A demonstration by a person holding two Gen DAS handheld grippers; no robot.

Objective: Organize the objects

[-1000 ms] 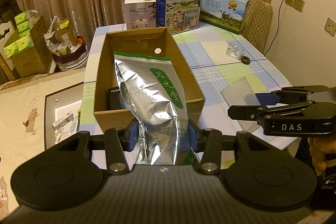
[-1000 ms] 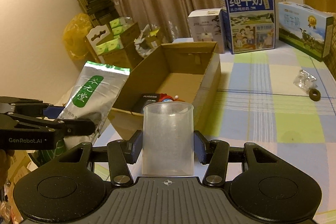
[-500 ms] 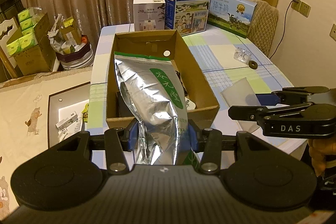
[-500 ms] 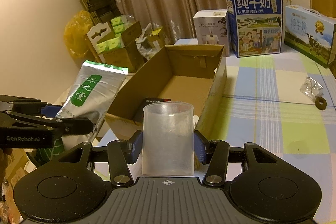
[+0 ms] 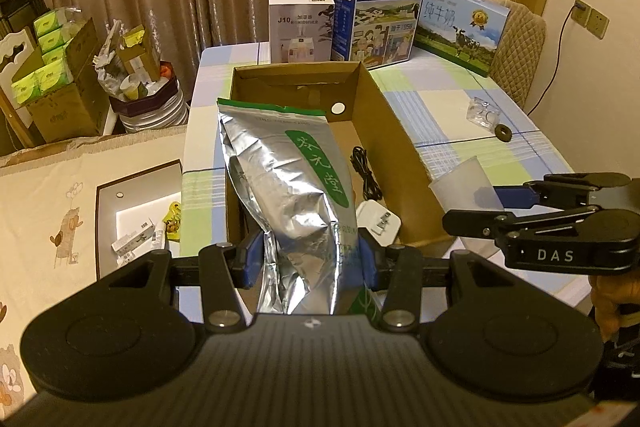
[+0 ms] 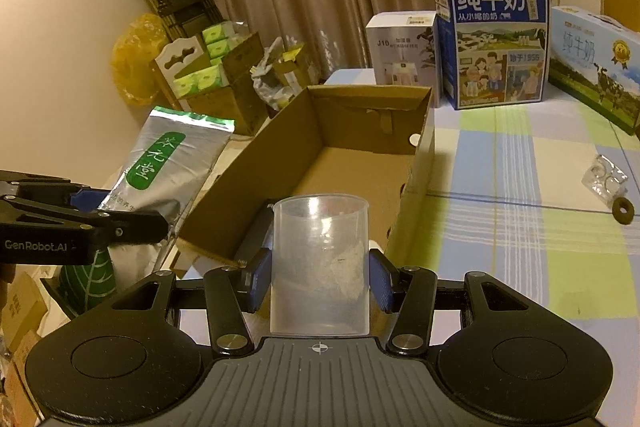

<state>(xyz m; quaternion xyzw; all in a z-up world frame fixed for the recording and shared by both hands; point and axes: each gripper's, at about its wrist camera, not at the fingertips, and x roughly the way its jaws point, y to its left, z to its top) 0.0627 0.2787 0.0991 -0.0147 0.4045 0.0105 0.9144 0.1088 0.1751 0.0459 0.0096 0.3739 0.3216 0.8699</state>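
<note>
My left gripper (image 5: pixel 311 259) is shut on a silver foil bag with a green label (image 5: pixel 292 187), held above the near end of an open cardboard box (image 5: pixel 394 131). Inside the box lie a black cable (image 5: pixel 364 171) and a white charger (image 5: pixel 378 223). My right gripper (image 6: pixel 319 281) is shut on a clear plastic cup (image 6: pixel 320 263), held upright just short of the box (image 6: pixel 304 131). The right wrist view also shows the foil bag (image 6: pixel 168 163) in the left gripper (image 6: pixel 72 223) at the left. The cup (image 5: pixel 466 187) and right gripper (image 5: pixel 560 223) appear at the right in the left wrist view.
On the checked tablecloth (image 6: pixel 520 187) stand a blue milk carton box (image 6: pixel 494 39), a white humidifier box (image 6: pixel 402 51) and a light-blue milk box (image 6: pixel 596 63). A clear packet (image 6: pixel 604 179) and a dark ring (image 6: pixel 623 211) lie at right. Cluttered boxes (image 5: pixel 56 83) stand on the floor at left.
Both grippers have risen and pulled back slightly, so more of the box's inside shows, including the cable and charger. Each still holds its object.
</note>
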